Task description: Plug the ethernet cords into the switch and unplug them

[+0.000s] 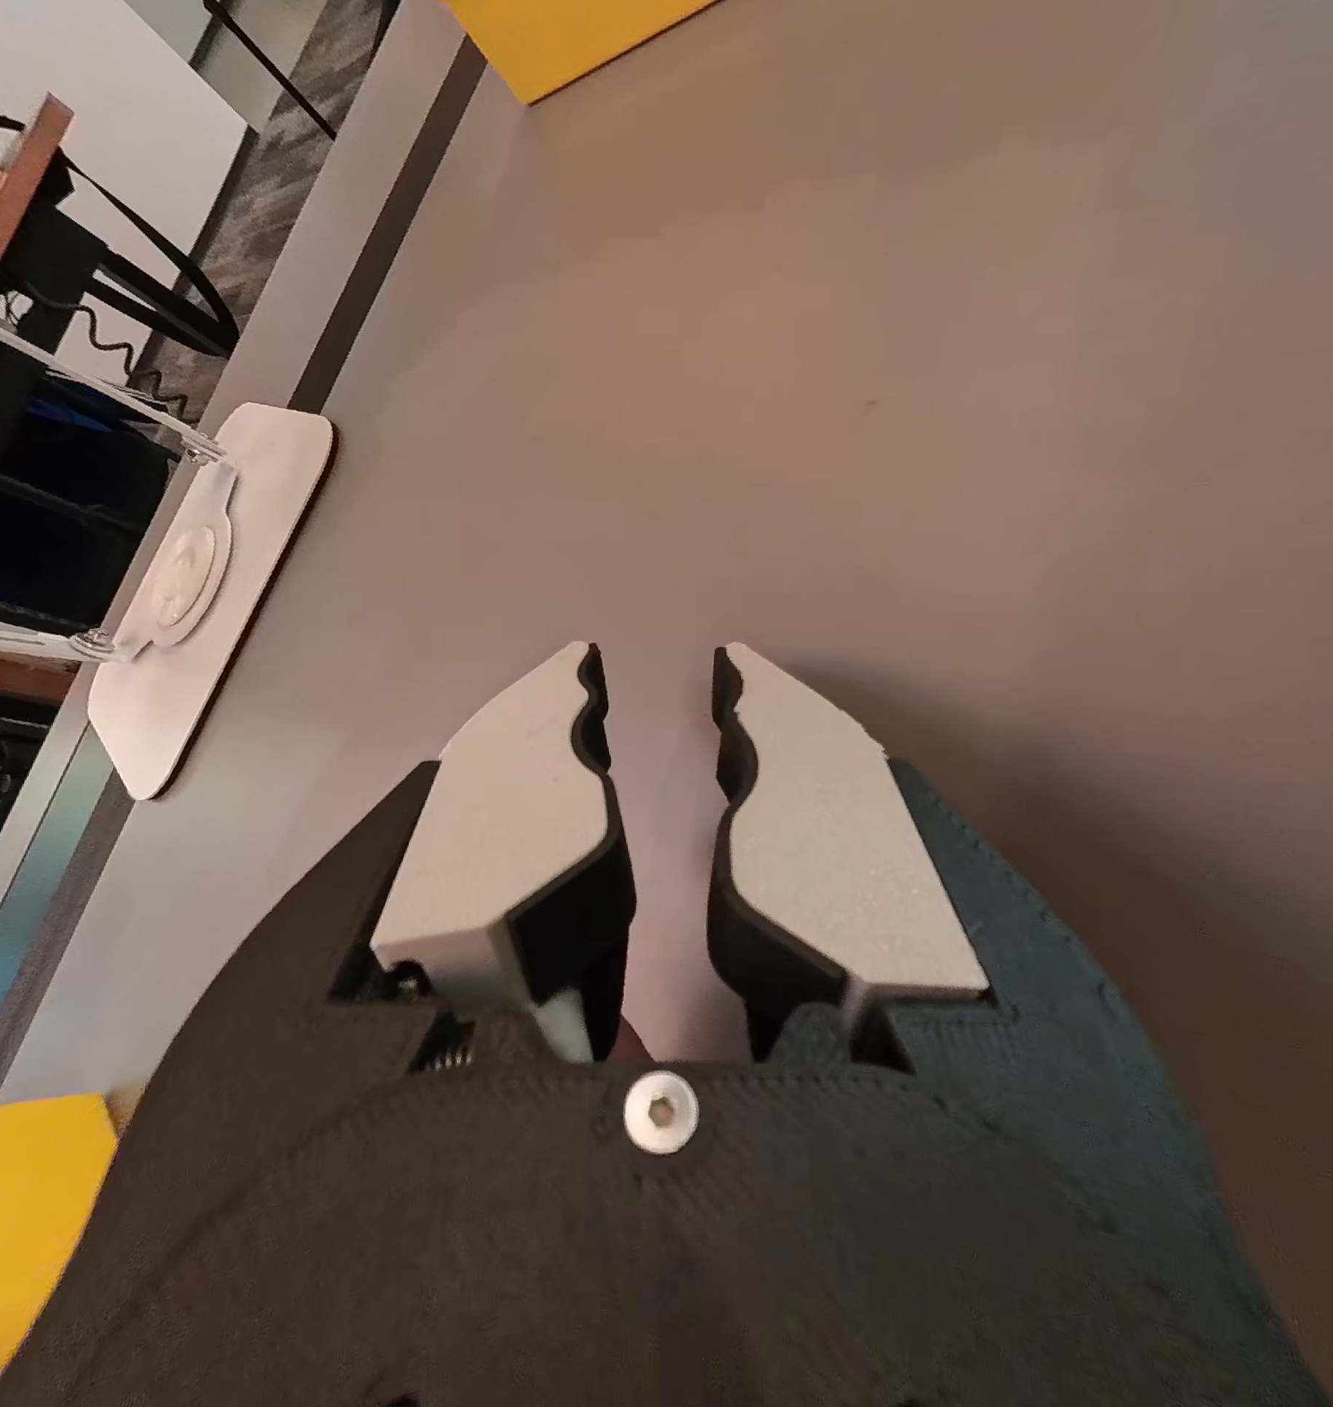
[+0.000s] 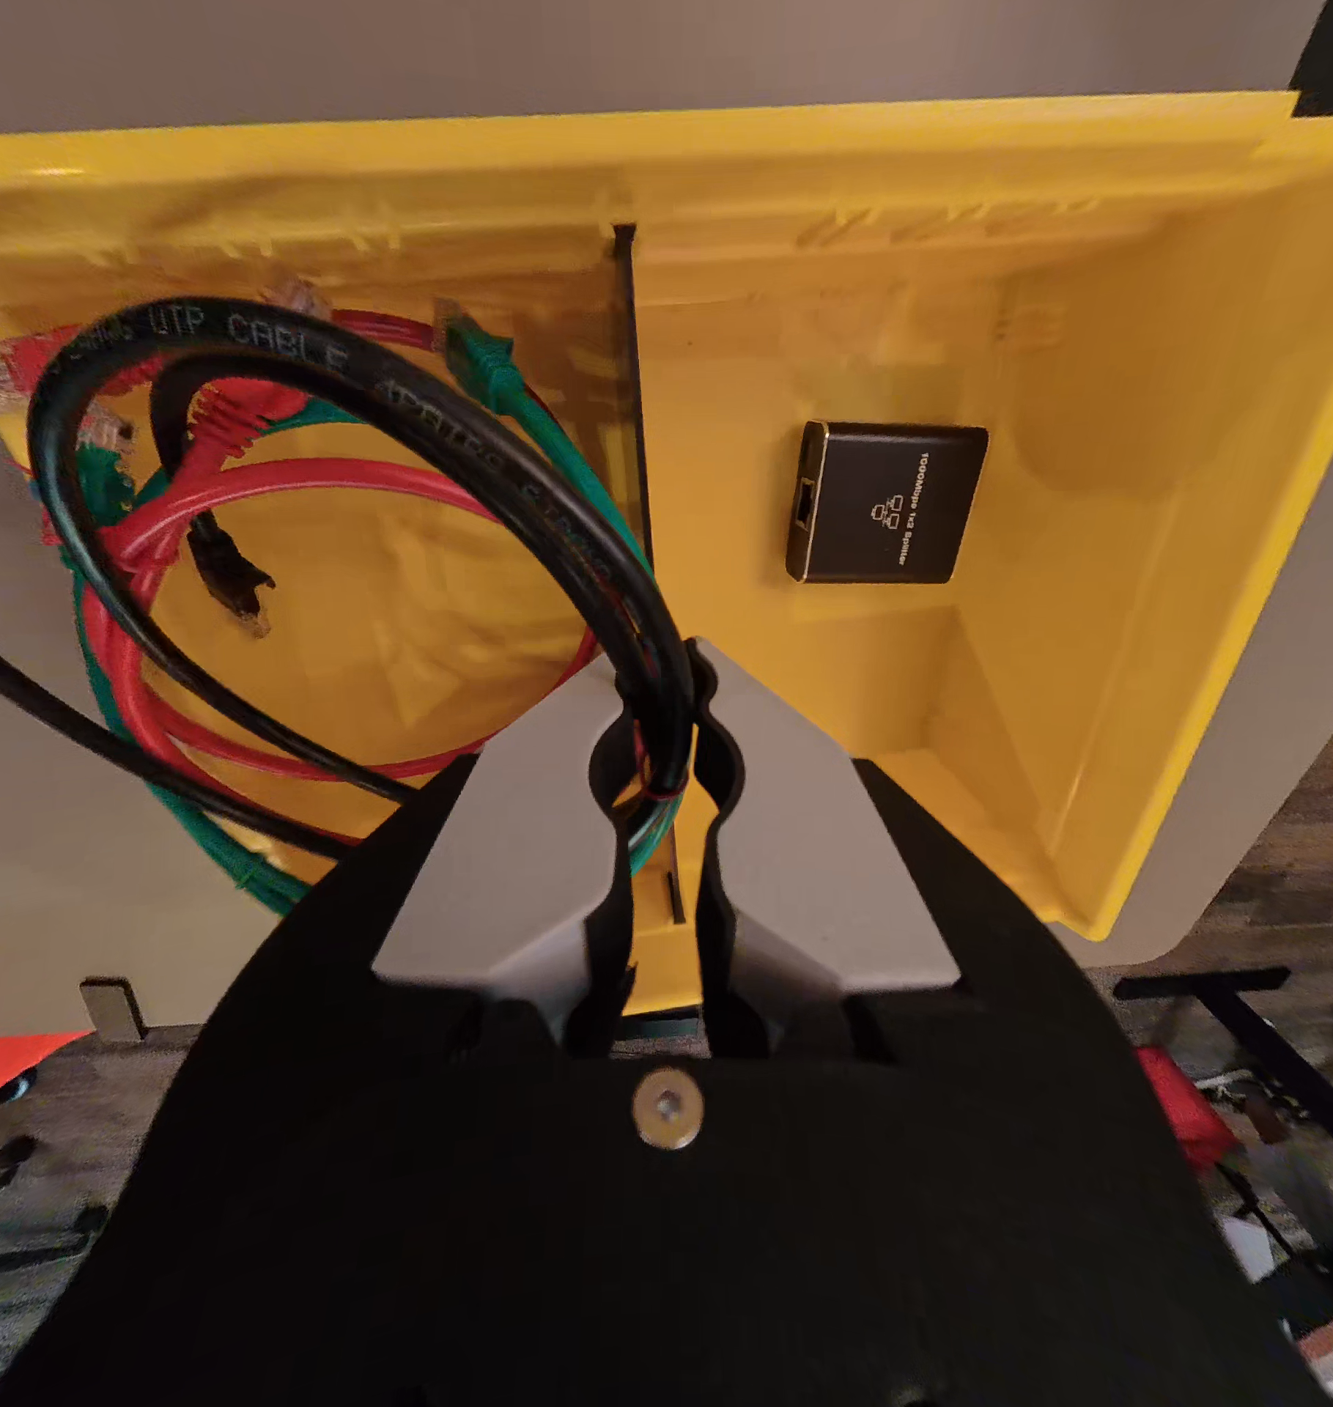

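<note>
Grey tabletop carries a yellow bin (image 2: 1028, 320) with a divider. Right gripper (image 2: 659, 716) pinches the bundled ethernet cords (image 2: 389, 487), black, red and green, above the left compartment; the black switch (image 2: 888, 502) lies in the right 1. Left gripper (image 1: 659, 662) hangs spread, empty. Likely still fetching; next, free 1 plug.

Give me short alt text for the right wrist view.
The right hand-held gripper pinches a bundle of black, red and green ethernet cords over a yellow bin. A small black switch lies in the bin's other compartment, beyond a divider.
</note>
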